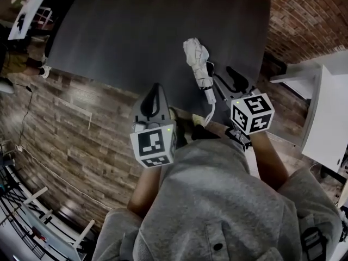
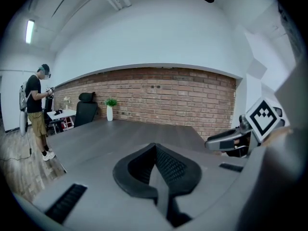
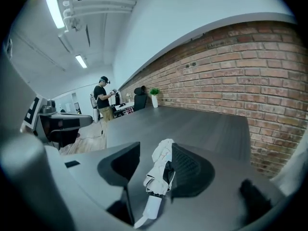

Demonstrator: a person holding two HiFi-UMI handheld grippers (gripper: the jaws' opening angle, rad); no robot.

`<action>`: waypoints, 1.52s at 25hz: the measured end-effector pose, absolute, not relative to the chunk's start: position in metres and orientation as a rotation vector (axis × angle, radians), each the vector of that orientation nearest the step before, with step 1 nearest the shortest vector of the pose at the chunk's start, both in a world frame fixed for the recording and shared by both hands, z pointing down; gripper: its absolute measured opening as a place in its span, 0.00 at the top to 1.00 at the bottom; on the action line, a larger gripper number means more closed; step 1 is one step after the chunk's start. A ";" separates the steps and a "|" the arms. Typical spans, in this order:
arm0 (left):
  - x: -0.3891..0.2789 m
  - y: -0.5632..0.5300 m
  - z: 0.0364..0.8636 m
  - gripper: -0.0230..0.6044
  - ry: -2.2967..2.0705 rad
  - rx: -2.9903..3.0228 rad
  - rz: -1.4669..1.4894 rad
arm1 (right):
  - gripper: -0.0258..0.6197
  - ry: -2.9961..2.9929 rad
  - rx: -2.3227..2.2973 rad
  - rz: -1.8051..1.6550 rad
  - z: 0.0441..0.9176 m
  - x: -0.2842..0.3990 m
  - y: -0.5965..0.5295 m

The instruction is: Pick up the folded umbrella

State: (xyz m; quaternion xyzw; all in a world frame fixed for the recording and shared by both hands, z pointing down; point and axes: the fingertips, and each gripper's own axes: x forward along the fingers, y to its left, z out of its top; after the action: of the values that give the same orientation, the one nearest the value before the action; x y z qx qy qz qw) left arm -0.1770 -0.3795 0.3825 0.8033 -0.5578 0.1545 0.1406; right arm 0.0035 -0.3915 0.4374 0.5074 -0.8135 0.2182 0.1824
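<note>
The folded umbrella (image 1: 198, 60) is white with a pale handle (image 1: 209, 95). It lies on the dark table (image 1: 136, 31) near the front edge. My right gripper (image 1: 225, 79) reaches over that edge, and its jaws stand apart on either side of the umbrella's handle end. In the right gripper view the umbrella (image 3: 161, 170) runs up between the two dark jaws of the right gripper (image 3: 156, 160); it lies close against the right jaw and well clear of the left one. My left gripper (image 1: 156, 91) hangs over the table edge to the left of the umbrella, shut and empty (image 2: 155, 149).
A person (image 2: 36, 112) stands at the table's far end beside a black office chair (image 2: 85, 110) and a potted plant (image 2: 110, 109). A brick wall (image 3: 250, 71) runs along the table's right side. A white cabinet (image 1: 326, 118) stands at the right on the wooden floor (image 1: 70, 124).
</note>
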 end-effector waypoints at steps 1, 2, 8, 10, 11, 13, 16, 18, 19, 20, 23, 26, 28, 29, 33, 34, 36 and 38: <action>-0.180 -0.385 0.383 0.94 -1.602 2.324 0.445 | 0.64 -2.274 1.438 0.626 0.443 0.002 -0.395; -0.184 -0.390 0.383 0.94 -1.594 2.327 0.446 | 0.63 -2.254 1.442 0.640 0.450 0.001 -0.399; -0.203 -0.416 0.389 0.94 -1.555 2.351 0.461 | 0.58 -2.175 1.444 0.760 0.486 -0.008 -0.422; -0.206 -0.424 0.390 0.94 -1.549 2.353 0.458 | 0.56 -2.155 1.404 0.809 0.503 -0.013 -0.428; -0.207 -0.427 0.392 0.94 -1.544 2.349 0.460 | 0.55 -2.139 1.386 0.830 0.513 -0.014 -0.431; -0.210 -0.432 0.397 0.94 -1.538 2.337 0.470 | 0.54 -2.096 1.361 0.863 0.535 -0.014 -0.439; -0.216 -0.439 0.405 0.94 -1.525 2.315 0.481 | 0.51 -2.028 1.346 0.918 0.565 -0.014 -0.449; -0.222 -0.443 0.411 0.94 -1.523 2.301 0.487 | 0.49 -1.981 1.330 0.938 0.582 -0.015 -0.452; -0.225 -0.446 0.415 0.94 -1.522 2.294 0.491 | 0.48 -1.956 1.314 0.948 0.590 -0.016 -0.452; -0.227 -0.448 0.417 0.94 -1.522 2.286 0.496 | 0.48 -1.934 1.297 0.962 0.598 -0.018 -0.453; -0.233 -0.456 0.421 0.94 -1.516 2.267 0.497 | 0.48 -1.891 1.256 1.028 0.614 -0.026 -0.453; -0.238 -0.461 0.426 0.94 -1.510 2.260 0.500 | 0.48 -1.854 1.227 1.055 0.623 -0.038 -0.454; -0.240 -0.463 0.429 0.94 -1.498 2.254 0.504 | 0.47 -1.817 1.235 1.022 0.627 -0.042 -0.455; -0.240 -0.464 0.429 0.94 -1.492 2.252 0.502 | 0.47 -1.796 1.243 0.998 0.629 -0.044 -0.455; -0.240 -0.467 0.430 0.94 -1.483 2.247 0.491 | 0.48 -1.705 1.239 0.865 0.634 -0.053 -0.455; -0.239 -0.468 0.430 0.94 -1.483 2.246 0.490 | 0.51 -1.696 1.227 0.844 0.634 -0.056 -0.457; -0.239 -0.469 0.431 0.94 -1.480 2.245 0.488 | 0.54 -1.683 1.203 0.856 0.632 -0.057 -0.456; -0.240 -0.468 0.431 0.94 -1.477 2.242 0.487 | 0.56 -1.686 1.187 0.895 0.631 -0.056 -0.454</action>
State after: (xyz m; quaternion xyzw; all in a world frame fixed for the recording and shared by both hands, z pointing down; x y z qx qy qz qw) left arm -0.2404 -0.4679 0.4313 0.8042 -0.5297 0.1747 0.2052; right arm -0.0563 -0.4545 0.6308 0.4761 -0.6765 0.3591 0.4322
